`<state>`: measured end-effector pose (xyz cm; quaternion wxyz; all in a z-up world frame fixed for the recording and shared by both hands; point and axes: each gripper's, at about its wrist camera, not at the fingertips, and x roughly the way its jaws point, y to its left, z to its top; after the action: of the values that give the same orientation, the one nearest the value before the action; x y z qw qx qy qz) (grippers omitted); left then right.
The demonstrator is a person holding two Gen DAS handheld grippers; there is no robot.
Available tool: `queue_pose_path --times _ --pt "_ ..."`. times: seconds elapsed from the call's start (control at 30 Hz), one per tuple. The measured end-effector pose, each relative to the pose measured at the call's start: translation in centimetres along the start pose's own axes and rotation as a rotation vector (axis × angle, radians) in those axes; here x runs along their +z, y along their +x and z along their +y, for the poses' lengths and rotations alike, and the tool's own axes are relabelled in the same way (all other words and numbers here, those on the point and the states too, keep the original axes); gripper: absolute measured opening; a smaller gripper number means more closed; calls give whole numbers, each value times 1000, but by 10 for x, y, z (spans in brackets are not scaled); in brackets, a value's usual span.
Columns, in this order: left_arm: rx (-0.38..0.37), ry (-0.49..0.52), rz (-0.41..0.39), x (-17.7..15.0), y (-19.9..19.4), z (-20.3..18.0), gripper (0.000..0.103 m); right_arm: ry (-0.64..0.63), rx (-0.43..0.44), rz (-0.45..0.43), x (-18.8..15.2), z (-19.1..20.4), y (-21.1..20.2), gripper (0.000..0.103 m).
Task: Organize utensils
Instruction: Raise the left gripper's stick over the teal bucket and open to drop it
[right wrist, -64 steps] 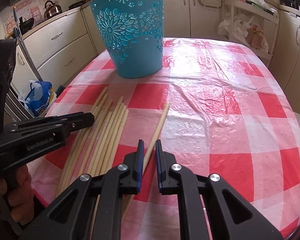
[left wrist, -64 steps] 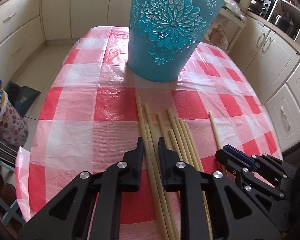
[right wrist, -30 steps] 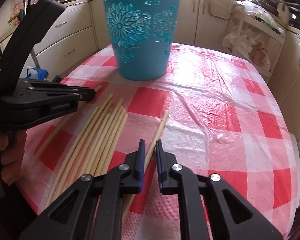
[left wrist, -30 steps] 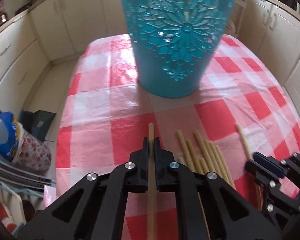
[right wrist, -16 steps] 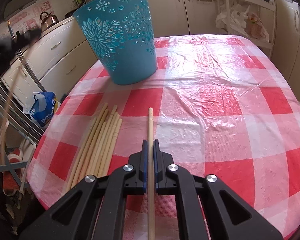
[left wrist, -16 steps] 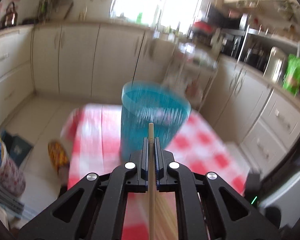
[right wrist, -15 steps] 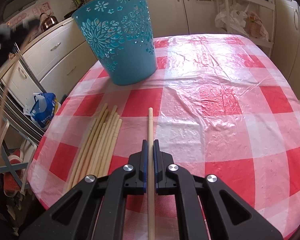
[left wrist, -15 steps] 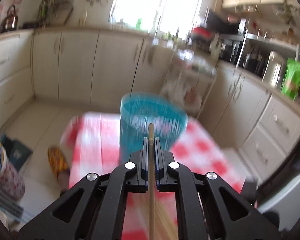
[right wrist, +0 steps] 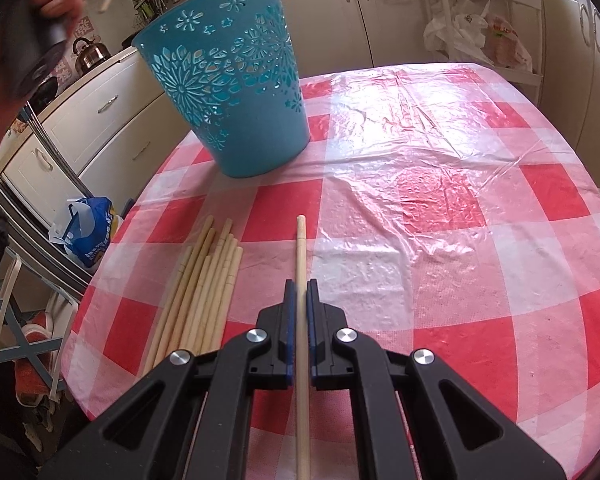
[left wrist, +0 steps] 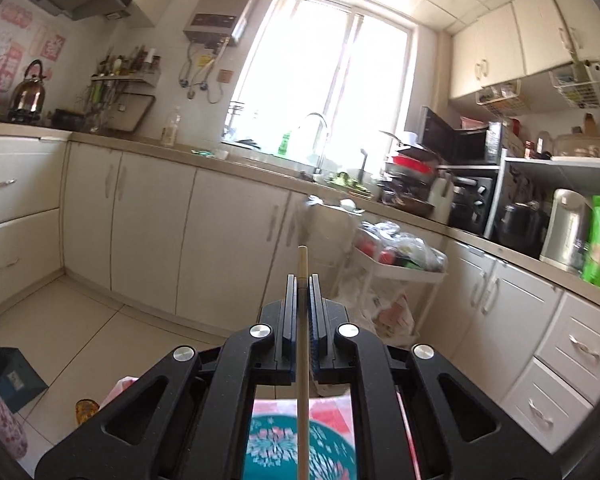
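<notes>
My left gripper (left wrist: 302, 280) is shut on a wooden chopstick (left wrist: 302, 264) and is raised high, pointing at the kitchen wall; the teal cut-out basket (left wrist: 300, 452) shows far below between its arms. My right gripper (right wrist: 298, 285) is shut on another chopstick (right wrist: 300, 240), held low over the red-checked tablecloth (right wrist: 440, 200). A bundle of several chopsticks (right wrist: 204, 280) lies on the cloth to its left. The basket (right wrist: 228, 88) stands upright at the far left of the table. The left hand (right wrist: 40, 8) shows at the top left, above the basket.
Kitchen cabinets (left wrist: 180, 232) and a white trolley with bags (left wrist: 400, 256) lie beyond the table. A blue bag (right wrist: 88, 232) and a stool (right wrist: 20, 344) stand on the floor left of the table edge.
My left gripper lifted its chopstick off the table and tilted up high above the basket. My right gripper closed on the single chopstick and holds it in line.
</notes>
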<state>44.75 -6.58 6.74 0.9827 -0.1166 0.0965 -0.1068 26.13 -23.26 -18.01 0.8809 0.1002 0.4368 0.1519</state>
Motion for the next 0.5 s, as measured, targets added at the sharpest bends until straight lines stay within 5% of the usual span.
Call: queue_pose_path --times 0.5 --pt "91 63 116 -61 26 16 5 -101 -83 -4 0 14 3 6"
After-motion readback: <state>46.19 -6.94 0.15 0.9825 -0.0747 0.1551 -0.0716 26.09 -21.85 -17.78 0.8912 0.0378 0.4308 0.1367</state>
